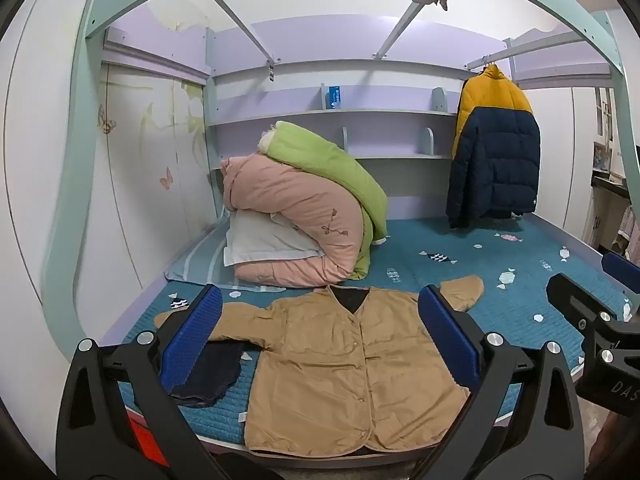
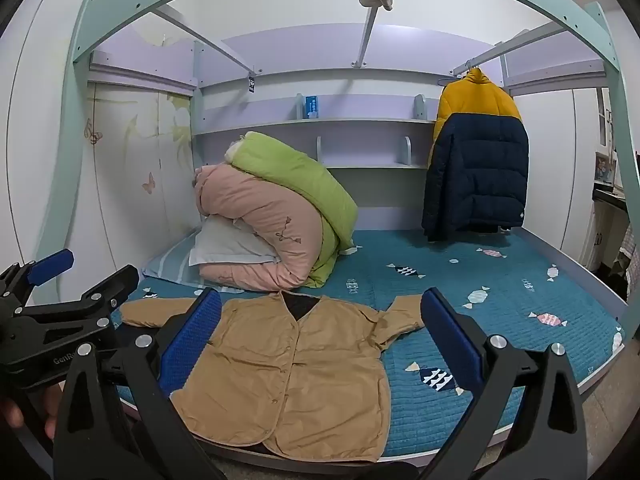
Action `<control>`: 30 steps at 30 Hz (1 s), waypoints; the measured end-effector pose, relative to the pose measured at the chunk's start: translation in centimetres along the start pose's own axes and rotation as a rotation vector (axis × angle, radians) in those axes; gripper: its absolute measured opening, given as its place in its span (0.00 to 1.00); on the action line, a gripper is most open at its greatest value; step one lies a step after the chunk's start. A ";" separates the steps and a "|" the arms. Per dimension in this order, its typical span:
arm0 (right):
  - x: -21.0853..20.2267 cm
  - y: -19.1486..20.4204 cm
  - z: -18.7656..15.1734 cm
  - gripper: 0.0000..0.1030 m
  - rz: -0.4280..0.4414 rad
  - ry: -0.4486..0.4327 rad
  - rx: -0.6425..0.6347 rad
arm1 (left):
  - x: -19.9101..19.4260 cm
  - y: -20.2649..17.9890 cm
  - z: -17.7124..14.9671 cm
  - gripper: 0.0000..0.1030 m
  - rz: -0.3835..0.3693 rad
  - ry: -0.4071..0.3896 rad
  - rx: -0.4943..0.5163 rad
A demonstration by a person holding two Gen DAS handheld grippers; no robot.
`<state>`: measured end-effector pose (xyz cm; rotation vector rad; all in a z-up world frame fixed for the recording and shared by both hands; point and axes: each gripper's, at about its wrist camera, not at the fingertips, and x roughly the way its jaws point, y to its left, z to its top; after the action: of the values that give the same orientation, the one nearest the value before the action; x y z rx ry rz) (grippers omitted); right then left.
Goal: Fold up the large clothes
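Observation:
A tan button-front jacket [image 1: 340, 364] lies flat, front up, on the near part of the blue bed [image 1: 500, 280], sleeves spread to both sides. It also shows in the right wrist view [image 2: 292, 372]. My left gripper [image 1: 320, 344] is open and empty, held above the jacket's near half. My right gripper [image 2: 320, 344] is open and empty, also above the jacket. The right gripper shows at the right edge of the left wrist view [image 1: 592, 304], and the left gripper at the left edge of the right wrist view [image 2: 72, 280].
A dark blue garment [image 1: 208, 376] lies folded left of the jacket. A rolled pink and green quilt [image 1: 304, 216] with a pillow [image 1: 264, 240] sits at the back left. A yellow and navy puffer jacket [image 1: 492, 148] hangs at the back right. Shelves [image 1: 332, 114] line the headboard.

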<state>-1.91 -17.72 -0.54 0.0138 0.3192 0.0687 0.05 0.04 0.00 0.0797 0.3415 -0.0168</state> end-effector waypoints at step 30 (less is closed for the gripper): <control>0.1 0.1 0.2 0.93 0.002 -0.007 0.013 | 0.0 0.0 0.0 0.95 0.000 -0.007 -0.004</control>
<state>-1.79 -17.58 -0.38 0.0273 0.3129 0.0686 0.05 0.05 0.00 0.0752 0.3350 -0.0167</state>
